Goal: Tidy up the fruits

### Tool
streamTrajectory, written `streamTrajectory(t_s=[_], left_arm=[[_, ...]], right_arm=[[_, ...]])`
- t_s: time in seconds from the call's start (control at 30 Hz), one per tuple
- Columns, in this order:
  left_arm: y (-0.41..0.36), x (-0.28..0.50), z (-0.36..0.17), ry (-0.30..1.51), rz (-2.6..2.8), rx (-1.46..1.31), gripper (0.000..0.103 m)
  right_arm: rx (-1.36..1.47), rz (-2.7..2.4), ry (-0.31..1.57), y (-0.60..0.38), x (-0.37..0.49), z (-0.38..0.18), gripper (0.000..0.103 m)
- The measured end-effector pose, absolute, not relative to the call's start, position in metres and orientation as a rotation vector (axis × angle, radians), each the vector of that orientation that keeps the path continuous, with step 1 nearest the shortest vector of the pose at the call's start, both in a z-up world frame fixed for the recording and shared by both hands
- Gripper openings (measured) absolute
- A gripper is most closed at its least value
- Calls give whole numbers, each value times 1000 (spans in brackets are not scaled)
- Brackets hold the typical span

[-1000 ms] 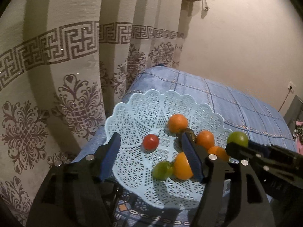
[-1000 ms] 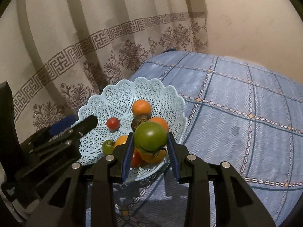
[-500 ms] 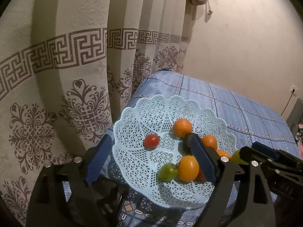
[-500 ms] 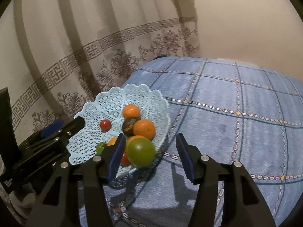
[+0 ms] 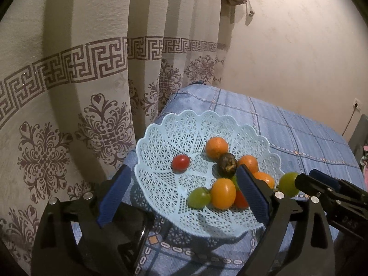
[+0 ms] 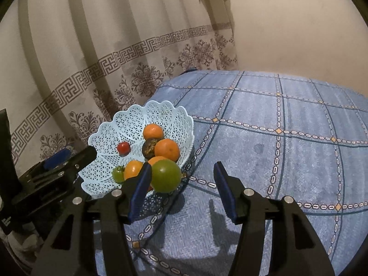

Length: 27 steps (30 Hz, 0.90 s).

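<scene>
Right gripper spread wide, gripping nothing — green fruit at the basket near rim, apparently just dropped in; left gripper wide too, empty, flanking the basket — likely steadying.

Dim, warm indoor light

We see hard shadows on the curtain and bedspread; fisheye edges bend and darken.
</scene>
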State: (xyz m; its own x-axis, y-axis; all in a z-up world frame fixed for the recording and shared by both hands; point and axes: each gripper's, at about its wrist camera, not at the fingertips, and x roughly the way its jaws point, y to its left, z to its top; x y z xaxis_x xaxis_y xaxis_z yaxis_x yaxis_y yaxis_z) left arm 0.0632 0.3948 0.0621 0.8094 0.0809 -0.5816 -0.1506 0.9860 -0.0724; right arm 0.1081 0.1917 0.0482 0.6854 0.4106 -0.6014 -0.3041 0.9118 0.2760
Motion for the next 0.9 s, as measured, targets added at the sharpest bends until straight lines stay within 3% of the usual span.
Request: streamTrajectory(t_s=[0.1, 0.17, 0.47, 0.9], left_arm=[[393, 60, 61, 620, 127, -116, 95], [391, 57, 60, 624, 129, -115, 95], [383, 45, 58, 634, 141, -91, 96], [370, 43, 54, 649, 110, -66, 96]], right_arm=[[173, 408, 716, 189, 107, 46, 57], [169, 412, 722, 190, 108, 43, 64], [140, 451, 740, 199, 105, 35, 64], [270, 336, 815, 111, 95, 12, 64]])
